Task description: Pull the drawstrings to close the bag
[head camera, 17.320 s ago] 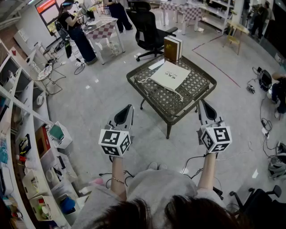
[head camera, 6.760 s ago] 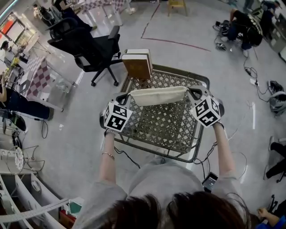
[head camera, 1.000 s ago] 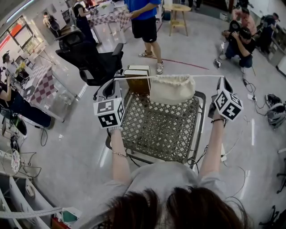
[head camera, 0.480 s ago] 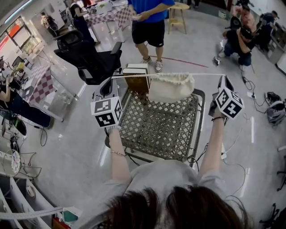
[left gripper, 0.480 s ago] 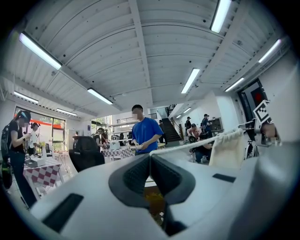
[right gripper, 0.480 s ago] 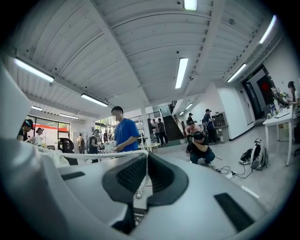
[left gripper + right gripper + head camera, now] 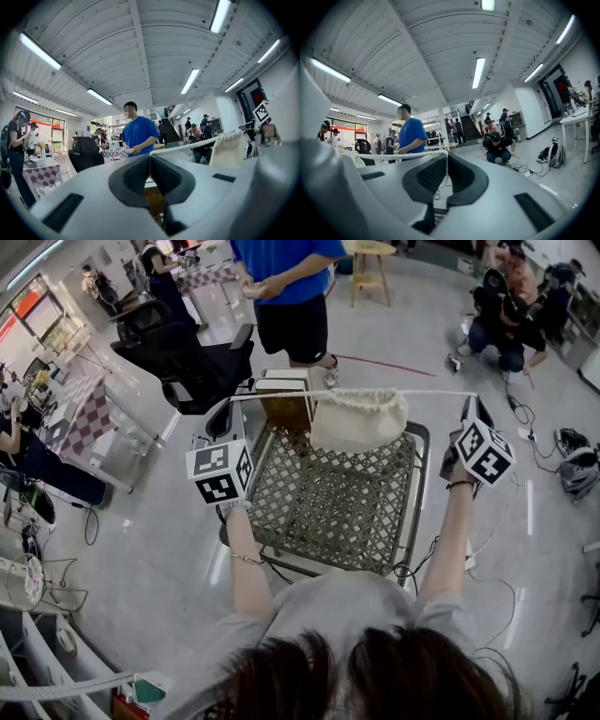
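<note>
There are two tools, each with its jaws pinched together on one of two drawstrings. The left tool [image 7: 223,413] [image 7: 150,161] clamps the left drawstring [image 7: 272,397] [image 7: 187,145], which leaves the seam of the jaws and runs taut to the bag. The right tool [image 7: 469,407] [image 7: 446,159] clamps the right drawstring [image 7: 436,393] [image 7: 408,153] in the same way, the cord stretching off toward the bag on its other side.

Both of the person's arms reach forward and are spread wide, one on either side of the bag. The tools point level and away from the body, with their marker cubes turned up toward the head view.

One cream cloth bag [image 7: 358,420] [image 7: 228,150] hangs from the two cords midway between the tools, its mouth gathered into puckers along the top. Whether its bottom touches anything cannot be told.

Below the bag, and nearer the person, is one counter [image 7: 328,507] with a dark lattice top. Just left of the bag stand what look like two brown books [image 7: 286,401], upright at the counter's far edge. Further left of the bag is one black office chair [image 7: 187,357]. Beyond the bag stands one person in a blue shirt [image 7: 281,268], and off to its right one person in black [image 7: 506,320] crouches on the floor.
</note>
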Motion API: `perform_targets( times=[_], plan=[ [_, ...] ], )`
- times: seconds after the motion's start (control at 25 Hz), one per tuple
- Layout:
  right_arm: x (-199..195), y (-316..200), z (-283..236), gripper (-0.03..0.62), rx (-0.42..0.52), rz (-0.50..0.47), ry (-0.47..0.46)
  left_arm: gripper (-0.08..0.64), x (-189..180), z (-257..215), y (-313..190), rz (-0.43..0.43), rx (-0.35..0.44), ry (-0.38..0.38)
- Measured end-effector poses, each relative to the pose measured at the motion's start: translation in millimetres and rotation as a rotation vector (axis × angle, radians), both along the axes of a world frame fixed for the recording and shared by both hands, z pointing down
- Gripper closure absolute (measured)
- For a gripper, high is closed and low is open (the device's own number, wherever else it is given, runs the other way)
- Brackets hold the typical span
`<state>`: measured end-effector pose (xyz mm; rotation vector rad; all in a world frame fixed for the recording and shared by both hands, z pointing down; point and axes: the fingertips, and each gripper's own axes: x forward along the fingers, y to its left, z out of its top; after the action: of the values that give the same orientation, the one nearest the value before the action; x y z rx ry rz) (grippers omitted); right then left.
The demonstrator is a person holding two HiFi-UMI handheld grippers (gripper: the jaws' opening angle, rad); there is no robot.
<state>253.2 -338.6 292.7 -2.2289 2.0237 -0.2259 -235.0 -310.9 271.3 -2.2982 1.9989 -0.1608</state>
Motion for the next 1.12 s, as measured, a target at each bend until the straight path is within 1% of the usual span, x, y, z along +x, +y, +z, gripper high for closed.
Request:
perform_targets(
  times=[0.6, 0.84, 1.12],
  plan=[
    [8.4, -1.1, 5.1, 0.568, -0.001, 0.013, -0.003, 0.534, -2.6, 3.3, -1.5, -0.001, 0.005, 0.012],
    [8.3, 1.9, 4.0, 0.568, 0.021, 0.005, 0.007, 0.534, -2.3, 6.6, 0.4, 0.005, 0.007, 0.005],
    [7.3, 5.8, 2.4, 0.568, 0.032, -0.001, 0.055, 0.534, -1.3, 6.7, 2.3, 0.019, 0.02, -0.009]
  ],
)
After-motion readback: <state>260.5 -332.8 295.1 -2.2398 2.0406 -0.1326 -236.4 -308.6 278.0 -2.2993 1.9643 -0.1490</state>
